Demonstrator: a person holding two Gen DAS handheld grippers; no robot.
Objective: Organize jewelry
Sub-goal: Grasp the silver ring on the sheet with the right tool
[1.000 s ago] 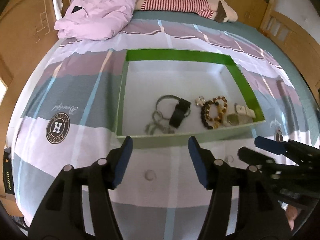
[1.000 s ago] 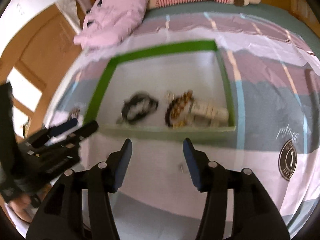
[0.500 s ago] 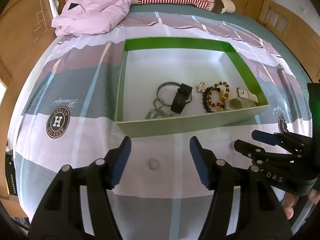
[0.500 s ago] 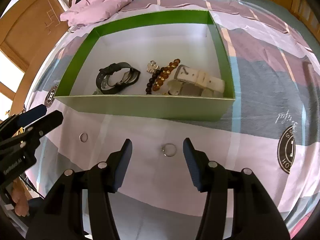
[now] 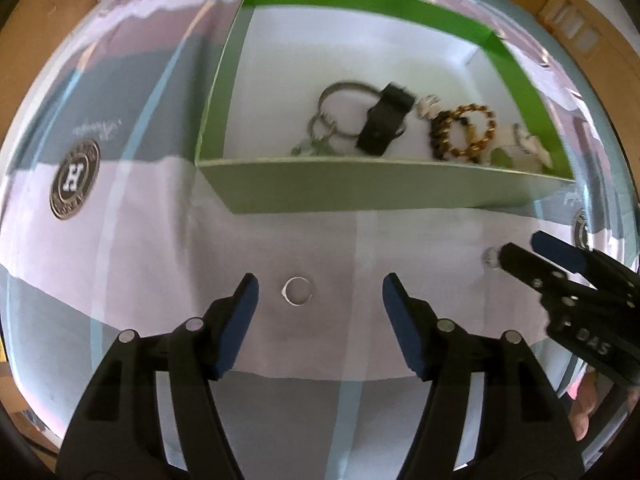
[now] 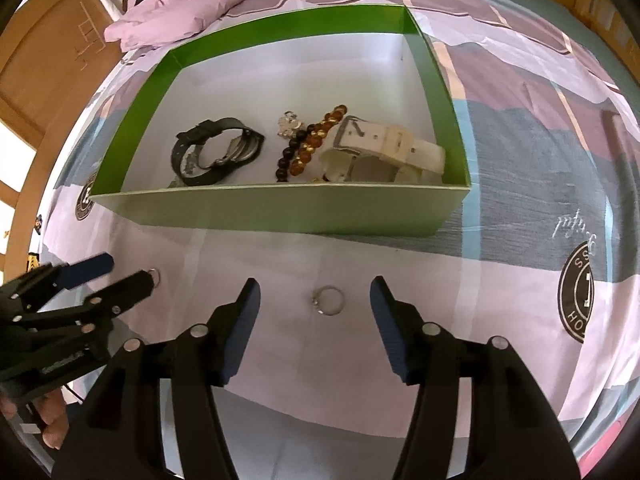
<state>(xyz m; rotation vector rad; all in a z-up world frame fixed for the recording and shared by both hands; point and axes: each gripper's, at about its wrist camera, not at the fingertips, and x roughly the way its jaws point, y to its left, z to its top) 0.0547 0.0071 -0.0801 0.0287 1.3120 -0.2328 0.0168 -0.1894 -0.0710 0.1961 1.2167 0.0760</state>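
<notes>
While each framing a ring on the bedsheet (image 5: 120, 240), left tongs (image 5: 316, 292) and right tongs (image 6: 314, 294) both spread, lately widening.

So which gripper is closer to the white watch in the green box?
Right. The right gripper hovers over the bedsheet just in front of the box, towards the white watch's end. The left gripper hovers further along, towards the far end from the watch.

The bed (image 6: 520, 184) has a cover with purple, grey and white blocks and round badges. A green box (image 6: 280, 212) sits on it in the middle of the frame. Two small rings lie on the cover below the box: one (image 6: 329, 300) near the bottom middle, one (image 6: 154, 276) at the left. A pink blanket (image 6: 184, 4) lies bunched at the upper left.
</notes>
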